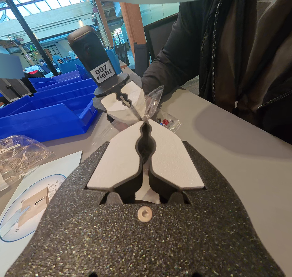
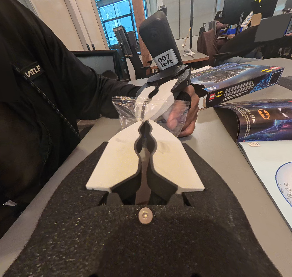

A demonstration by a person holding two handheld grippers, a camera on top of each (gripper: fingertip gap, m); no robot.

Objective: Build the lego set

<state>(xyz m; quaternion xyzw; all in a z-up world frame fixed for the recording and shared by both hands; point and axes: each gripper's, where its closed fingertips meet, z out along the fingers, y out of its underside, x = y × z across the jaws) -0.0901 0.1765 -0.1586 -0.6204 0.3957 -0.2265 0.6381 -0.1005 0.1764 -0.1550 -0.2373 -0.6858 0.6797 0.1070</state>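
Left wrist view: your left tongs (image 1: 145, 122) are closed on a clear plastic bag (image 1: 152, 101), tip to tip with the right tongs. Right wrist view: right tongs (image 2: 144, 122) also pinch the bag (image 2: 126, 109). Judged thin, limp, slippery; grip its edges.

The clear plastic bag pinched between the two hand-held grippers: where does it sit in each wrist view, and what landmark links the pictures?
Left wrist view: the clear plastic bag is just above centre, rising up and right from the meeting fingertips.
Right wrist view: the bag is just above centre, spreading left and right of the fingertips.
Shared landmark: the grey table and the white instruction sheet with a blue oval.
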